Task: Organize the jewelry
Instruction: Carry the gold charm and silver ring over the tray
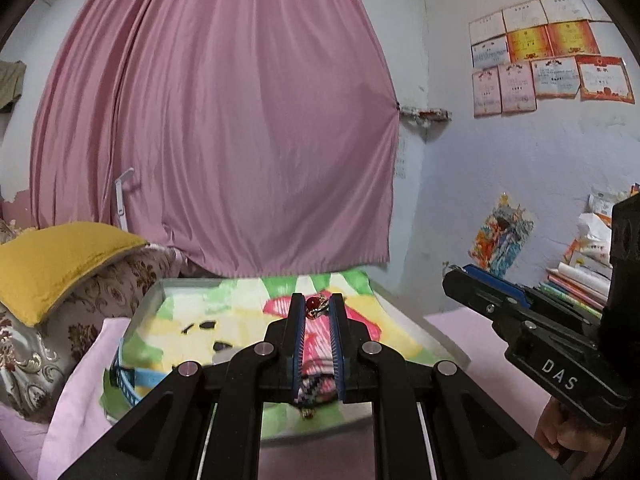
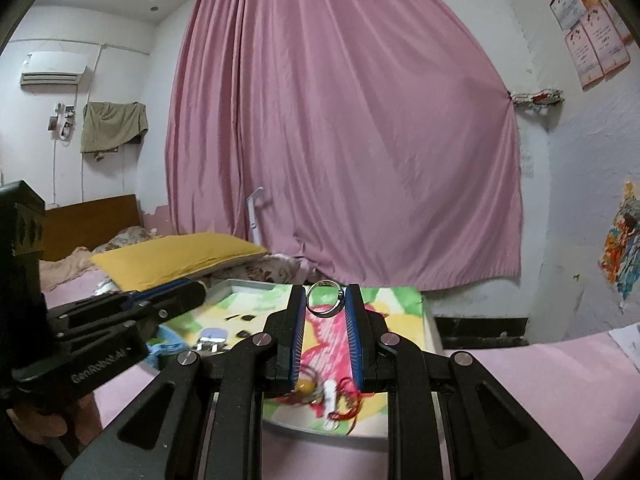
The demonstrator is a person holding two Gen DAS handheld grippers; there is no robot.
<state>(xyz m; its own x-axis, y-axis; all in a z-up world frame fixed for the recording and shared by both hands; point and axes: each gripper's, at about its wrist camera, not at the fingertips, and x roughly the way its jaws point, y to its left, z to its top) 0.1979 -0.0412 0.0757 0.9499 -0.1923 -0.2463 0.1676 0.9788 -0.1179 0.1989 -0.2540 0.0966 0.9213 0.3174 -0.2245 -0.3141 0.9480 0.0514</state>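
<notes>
Left gripper (image 1: 317, 306): nearly shut, pinching red-stone ring (image 1: 315, 306) at fingertips.
Right gripper (image 2: 325, 300): nearly shut, clamping silver ring (image 2: 325, 298), hoop facing camera.
Tray (image 1: 152, 296): below both, forward; neither nearer.

Rear wall is covered by a large pink pleated fabric curtain (image 2: 344, 128), gathered at its right edge against a pale blue-white plastered wall (image 1: 520, 168) with patchy, worn paint. A cluster of paper certificates (image 1: 548, 52), red, orange and white, is fixed to that wall; below it hangs a torn multicoloured paper picture (image 1: 502, 236). A white wall-mounted air-conditioning unit (image 2: 52, 68) sits high on the left wall, with an olive-green cloth (image 2: 114, 126) hung beneath. A brown wooden headboard (image 2: 92, 220) stands at left. The bed carries a pink sheet (image 2: 540, 380), a mustard-yellow pillow (image 1: 60, 260) and a floral brown-and-cream cushion (image 1: 44, 344). Stacked books and papers (image 1: 580, 276) occupy the right corner. Lighting is dim and even.
</notes>
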